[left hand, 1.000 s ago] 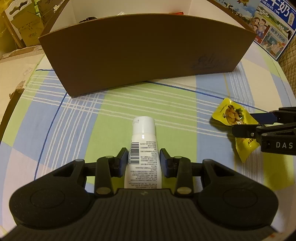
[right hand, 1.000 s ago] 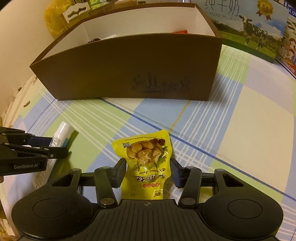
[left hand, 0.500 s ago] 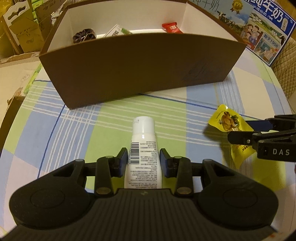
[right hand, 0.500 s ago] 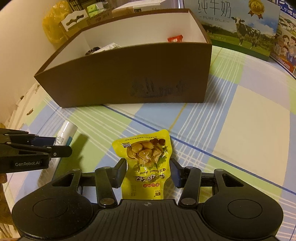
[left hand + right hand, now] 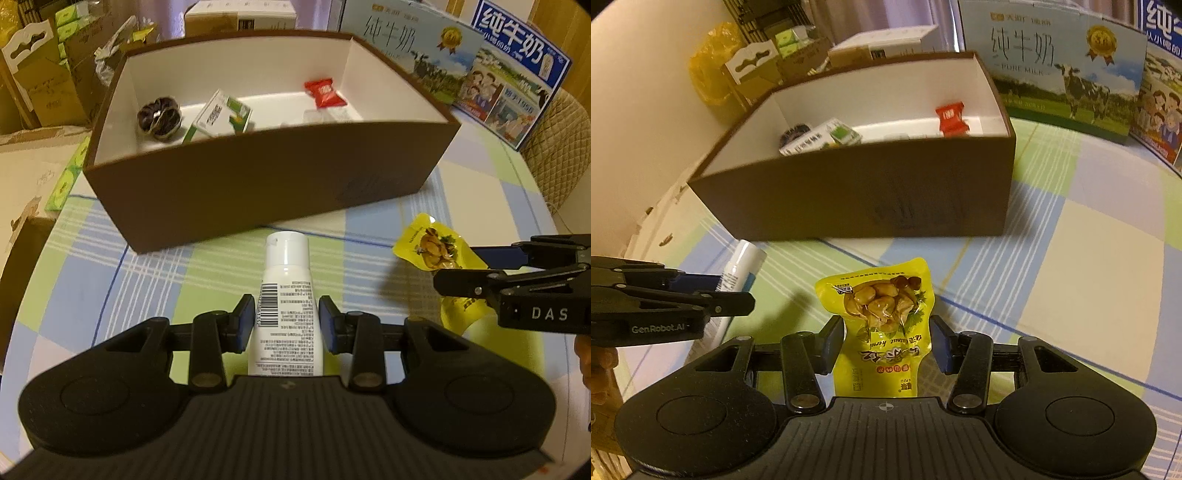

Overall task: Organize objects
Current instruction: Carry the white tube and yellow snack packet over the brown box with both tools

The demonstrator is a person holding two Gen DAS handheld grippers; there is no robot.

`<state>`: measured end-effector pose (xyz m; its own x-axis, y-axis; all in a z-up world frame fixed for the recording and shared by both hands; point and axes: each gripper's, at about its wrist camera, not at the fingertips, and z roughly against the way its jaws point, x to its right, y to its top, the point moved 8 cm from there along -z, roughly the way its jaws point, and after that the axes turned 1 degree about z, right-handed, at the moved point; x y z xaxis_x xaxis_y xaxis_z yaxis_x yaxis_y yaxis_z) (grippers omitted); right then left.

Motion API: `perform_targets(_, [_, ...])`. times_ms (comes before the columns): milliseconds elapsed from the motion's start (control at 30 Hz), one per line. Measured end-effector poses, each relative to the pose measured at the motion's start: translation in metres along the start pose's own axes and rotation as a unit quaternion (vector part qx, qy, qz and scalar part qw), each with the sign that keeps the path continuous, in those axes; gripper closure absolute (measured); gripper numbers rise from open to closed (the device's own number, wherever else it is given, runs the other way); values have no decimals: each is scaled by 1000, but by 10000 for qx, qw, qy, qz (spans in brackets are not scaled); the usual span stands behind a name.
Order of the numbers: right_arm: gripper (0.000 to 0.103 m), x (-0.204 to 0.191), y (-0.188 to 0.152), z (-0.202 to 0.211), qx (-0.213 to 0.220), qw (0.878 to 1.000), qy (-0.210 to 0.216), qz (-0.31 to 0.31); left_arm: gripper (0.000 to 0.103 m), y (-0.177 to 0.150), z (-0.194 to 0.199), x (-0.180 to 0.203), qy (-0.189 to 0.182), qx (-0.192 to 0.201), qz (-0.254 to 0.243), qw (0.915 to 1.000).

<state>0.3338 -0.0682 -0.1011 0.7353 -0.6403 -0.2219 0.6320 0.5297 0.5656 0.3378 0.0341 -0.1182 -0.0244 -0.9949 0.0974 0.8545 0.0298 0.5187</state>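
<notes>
Carrying two items toward the brown box [image 5: 258, 192] standing at the table's far edge: the left gripper [image 5: 287, 319] is clamping the white tube [image 5: 286, 295], the right gripper [image 5: 887, 341] is clamping the yellow snack pouch [image 5: 882, 325]. Both should be clearing the near wall before releasing over bare floor, avoiding the red packet [image 5: 325, 93].

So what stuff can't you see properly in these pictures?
- Box floor nearest the grippers: hidden by its front wall, both views.
- White tube bottom end: behind the left gripper body.
- Yellow snack pouch bottom edge: behind the right gripper.
- Tube print: too small.
</notes>
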Motion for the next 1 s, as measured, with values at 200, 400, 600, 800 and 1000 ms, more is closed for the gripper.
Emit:
perform_targets(200, [56,-10,17,18,239,9996,130,105,71,15,13,6,-72,167,-40,9998])
perform_targets(400, [56,-19,35,34,458,9985,242,176,71,31,27,12,-151,341,-112,9992])
perform_targets(600, [56,-20,56,47,665,9971,277,228,71,53,38,16,-164,539,-189,9982])
perform_targets(800, [56,-18,81,54,892,9953,276,265,71,79,45,17,-136,784,-249,9965])
perform_targets(1000, [56,-17,107,57,1094,9931,255,333,71,108,50,13,-89,1048,-295,9940])
